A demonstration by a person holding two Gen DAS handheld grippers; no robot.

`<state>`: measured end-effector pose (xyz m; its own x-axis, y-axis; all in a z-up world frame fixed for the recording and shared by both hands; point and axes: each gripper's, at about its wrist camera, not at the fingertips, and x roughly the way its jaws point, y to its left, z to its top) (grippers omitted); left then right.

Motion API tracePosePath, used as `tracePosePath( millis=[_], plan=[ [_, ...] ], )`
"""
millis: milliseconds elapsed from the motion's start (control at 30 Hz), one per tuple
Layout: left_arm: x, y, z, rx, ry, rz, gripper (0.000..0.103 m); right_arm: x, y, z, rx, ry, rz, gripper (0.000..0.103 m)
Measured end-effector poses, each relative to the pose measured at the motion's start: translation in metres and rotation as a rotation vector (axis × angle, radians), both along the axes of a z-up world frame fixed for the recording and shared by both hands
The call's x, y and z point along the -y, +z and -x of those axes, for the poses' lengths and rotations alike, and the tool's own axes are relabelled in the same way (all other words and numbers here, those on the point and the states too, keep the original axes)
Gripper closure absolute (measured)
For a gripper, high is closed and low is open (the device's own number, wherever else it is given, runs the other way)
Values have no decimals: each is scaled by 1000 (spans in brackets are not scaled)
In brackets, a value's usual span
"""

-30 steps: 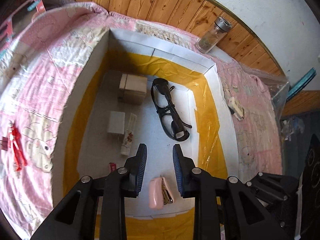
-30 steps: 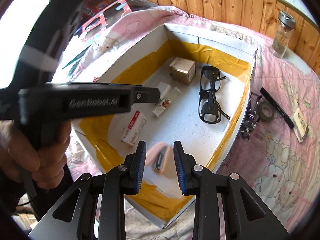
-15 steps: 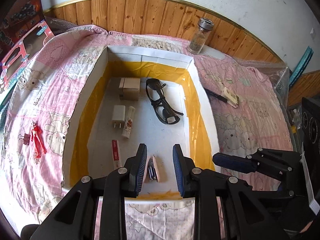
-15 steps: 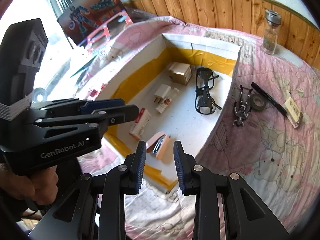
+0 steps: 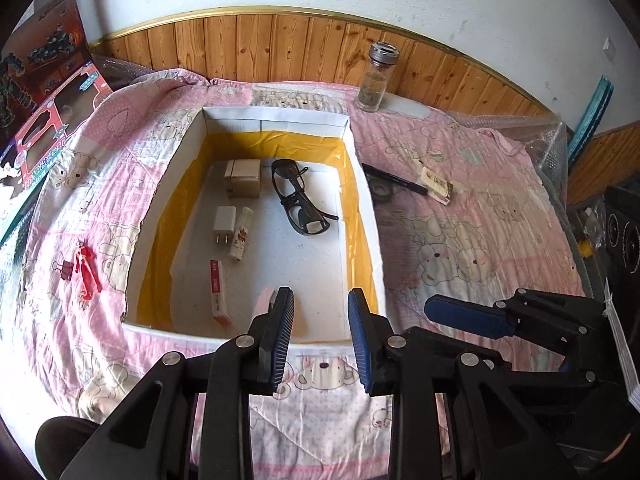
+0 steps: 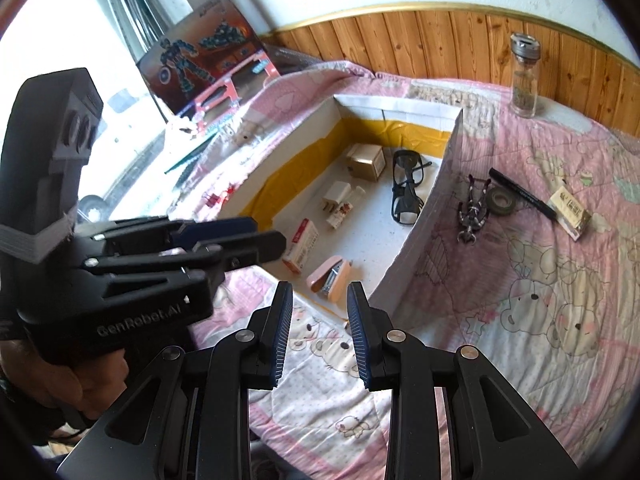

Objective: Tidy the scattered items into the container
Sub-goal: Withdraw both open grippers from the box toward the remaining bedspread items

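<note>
Both claws hang empty and spread above the near edge of the white box (image 5: 362, 184). On the pink quilt (image 6: 560, 280) right of the box lie a toy figure (image 6: 472, 212), tape roll (image 6: 502, 200) and black marker (image 6: 524, 192), nearer the right claw (image 6: 319, 334), the marker's length running away rightward. The red figure (image 5: 86, 270) lies left, nearer the left claw (image 5: 320, 340).

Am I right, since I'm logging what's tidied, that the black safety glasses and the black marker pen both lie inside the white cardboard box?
Partly. The black safety glasses lie inside the white cardboard box, but the black marker pen lies outside it on the pink quilt, as the right wrist view shows.
</note>
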<state>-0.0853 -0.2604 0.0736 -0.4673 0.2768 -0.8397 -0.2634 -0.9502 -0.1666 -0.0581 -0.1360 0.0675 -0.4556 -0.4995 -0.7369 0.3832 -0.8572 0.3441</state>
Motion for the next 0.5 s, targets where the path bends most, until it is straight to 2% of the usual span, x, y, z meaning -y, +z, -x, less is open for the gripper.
tracePosePath(
  millis=[233,500],
  plan=[
    [-11,7,-26,-6,2,10,73,-15,12,-13,-31,-5,19,72],
    [-17,2,-54,24,-10,63,73,-8,11,-21,-38,71,-66,72]
  ],
)
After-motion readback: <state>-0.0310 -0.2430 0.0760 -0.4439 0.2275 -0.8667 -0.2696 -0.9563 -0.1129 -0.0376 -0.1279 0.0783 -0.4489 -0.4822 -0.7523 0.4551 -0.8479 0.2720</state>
